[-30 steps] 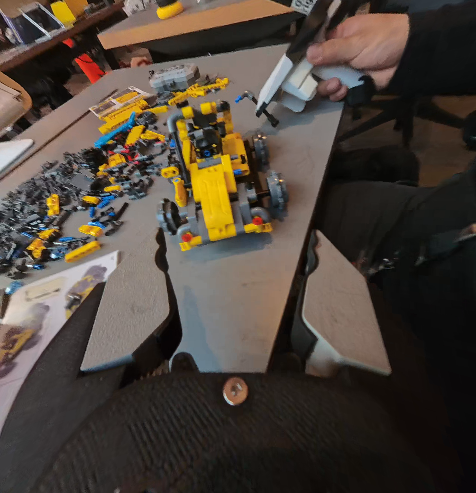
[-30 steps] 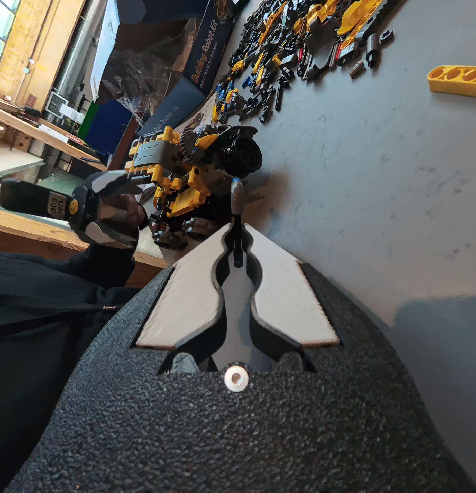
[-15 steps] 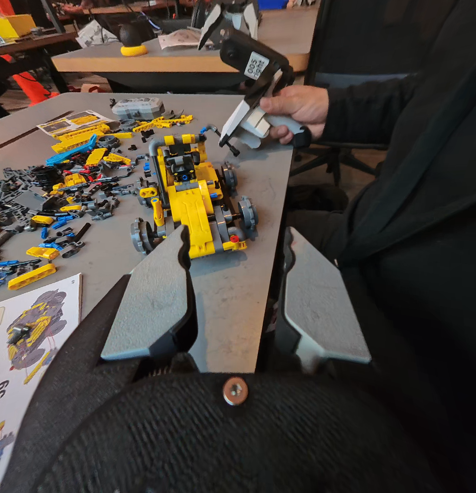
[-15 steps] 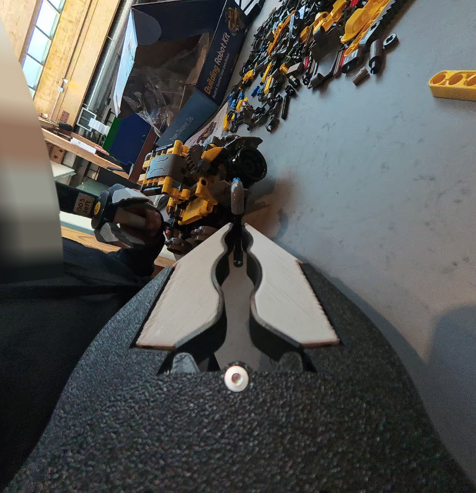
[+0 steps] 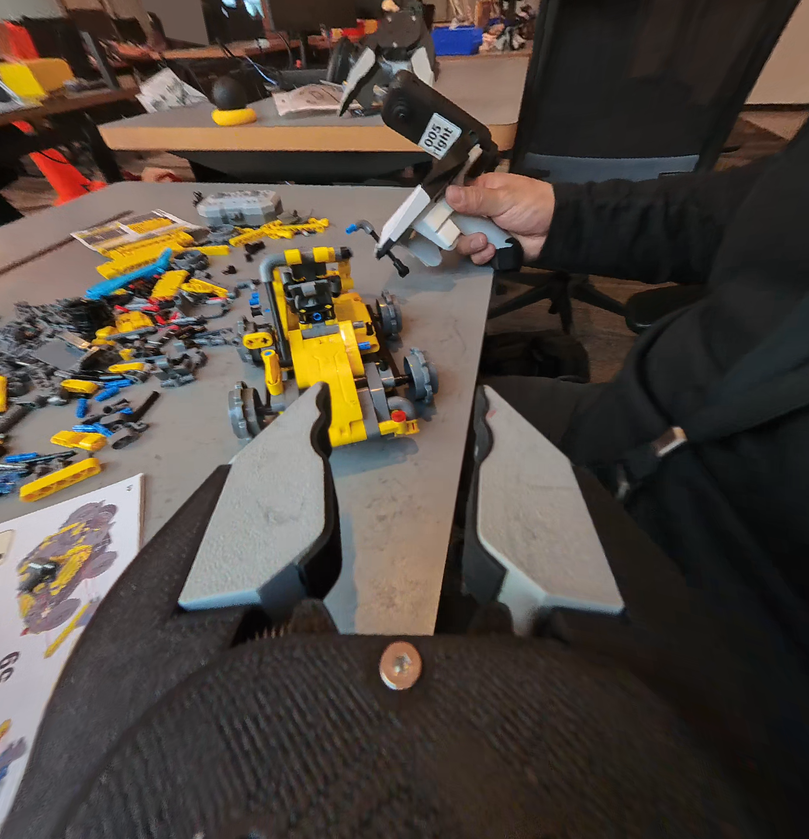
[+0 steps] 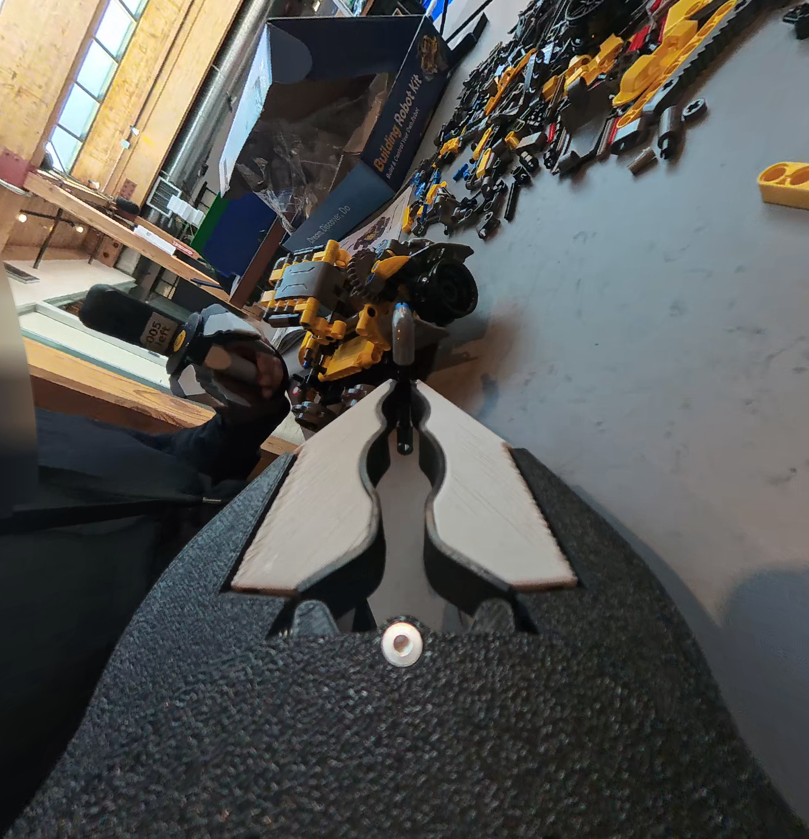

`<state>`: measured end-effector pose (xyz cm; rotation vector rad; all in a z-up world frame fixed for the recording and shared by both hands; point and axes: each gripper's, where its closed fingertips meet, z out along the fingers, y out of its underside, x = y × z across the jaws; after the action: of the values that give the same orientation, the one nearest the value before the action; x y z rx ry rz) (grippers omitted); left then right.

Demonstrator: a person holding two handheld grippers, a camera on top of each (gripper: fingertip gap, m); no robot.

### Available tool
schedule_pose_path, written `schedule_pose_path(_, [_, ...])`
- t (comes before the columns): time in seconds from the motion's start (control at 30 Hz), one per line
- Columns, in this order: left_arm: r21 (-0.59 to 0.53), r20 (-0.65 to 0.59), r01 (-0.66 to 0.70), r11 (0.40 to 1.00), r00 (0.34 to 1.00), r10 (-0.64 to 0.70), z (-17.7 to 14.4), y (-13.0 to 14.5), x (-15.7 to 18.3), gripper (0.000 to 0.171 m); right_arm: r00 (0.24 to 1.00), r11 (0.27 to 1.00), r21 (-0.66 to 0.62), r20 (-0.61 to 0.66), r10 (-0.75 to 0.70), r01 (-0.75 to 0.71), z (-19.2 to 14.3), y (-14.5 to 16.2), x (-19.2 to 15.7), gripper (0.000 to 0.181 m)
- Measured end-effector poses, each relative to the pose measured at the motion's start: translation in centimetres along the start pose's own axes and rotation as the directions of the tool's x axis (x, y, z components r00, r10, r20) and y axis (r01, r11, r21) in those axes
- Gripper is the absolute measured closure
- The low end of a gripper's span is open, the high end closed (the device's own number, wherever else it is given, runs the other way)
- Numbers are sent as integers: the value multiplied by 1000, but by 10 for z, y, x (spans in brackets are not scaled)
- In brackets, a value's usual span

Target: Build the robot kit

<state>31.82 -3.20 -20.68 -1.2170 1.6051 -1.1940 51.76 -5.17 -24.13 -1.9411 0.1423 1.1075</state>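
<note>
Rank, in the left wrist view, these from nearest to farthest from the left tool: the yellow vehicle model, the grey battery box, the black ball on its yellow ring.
From the left tool:
1. Yellow vehicle model, just ahead, by the left finger's tip.
2. Grey battery box, at the table's far edge.
3. Black ball on its yellow ring, on the next table behind.

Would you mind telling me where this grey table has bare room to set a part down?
The table is bare between the yellow vehicle and its near edge, and along the right edge beside the wheels. Left of the vehicle, loose parts crowd the surface; the instruction sheet covers the near-left corner.
</note>
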Motion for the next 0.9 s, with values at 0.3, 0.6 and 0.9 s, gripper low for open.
schedule_pose_path(0.3, [-99,321,-153,983,931,177,-3,15,-7,123,995,995,4,4,-101,101,-1,4,-11,178])
schedule_pose_path(0.6, [-12,413,-133,991,902,126,-17,7,-18,99,995,995,-36,25,-93,94,2,9,-12,178])
schedule_pose_path(0.9, [-1,282,-42,999,959,41,-15,18,-17,115,997,996,-42,30,-77,79,3,9,-12,178])
